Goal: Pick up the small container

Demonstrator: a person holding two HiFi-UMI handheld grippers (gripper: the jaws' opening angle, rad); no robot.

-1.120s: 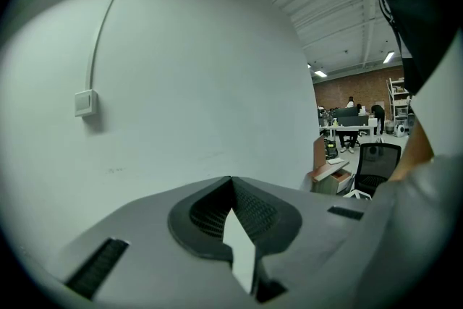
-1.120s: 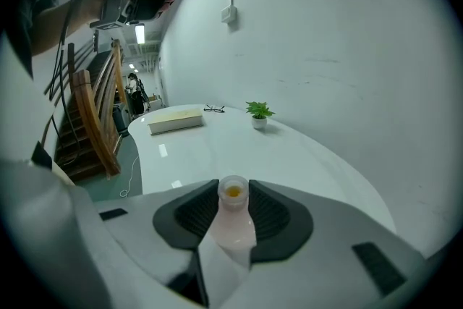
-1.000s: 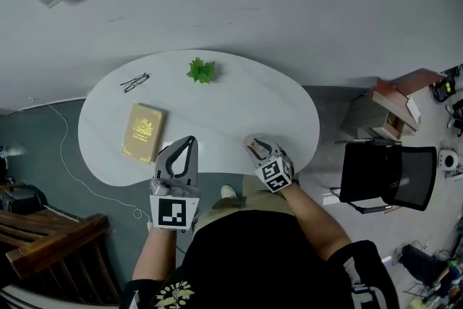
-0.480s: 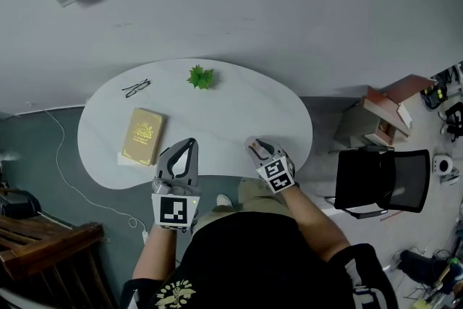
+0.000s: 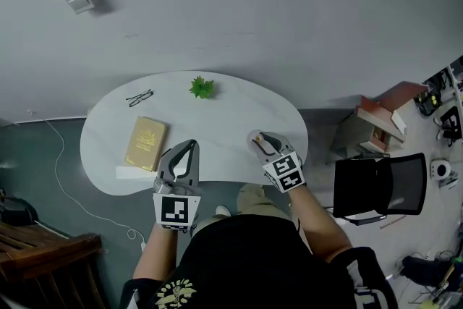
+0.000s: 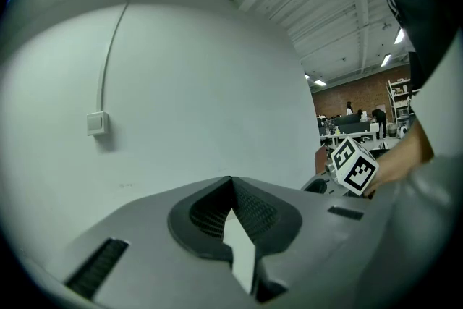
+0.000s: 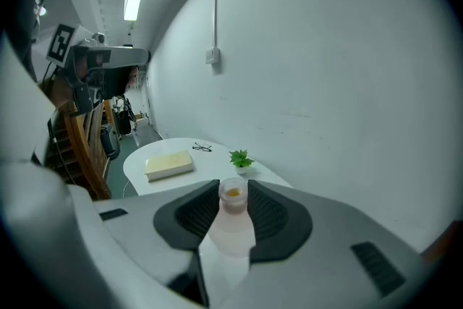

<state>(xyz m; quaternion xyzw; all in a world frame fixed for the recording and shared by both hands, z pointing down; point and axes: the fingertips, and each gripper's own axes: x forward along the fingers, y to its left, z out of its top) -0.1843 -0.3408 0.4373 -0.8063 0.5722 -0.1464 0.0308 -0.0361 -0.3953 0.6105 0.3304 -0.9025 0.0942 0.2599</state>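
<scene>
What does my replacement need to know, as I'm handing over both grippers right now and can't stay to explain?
Left gripper: jaws together, empty, by the near edge of the table.
Right gripper: clamped on the small container, frosted with something yellow at its top, above the same edge.
Done: container grasped; it looks lifted, though its base is hidden.
Left: confirm it is clear of the table and hold it steady.

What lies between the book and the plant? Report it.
Nothing. The head view shows only bare white tabletop between the book and the plant.
</scene>
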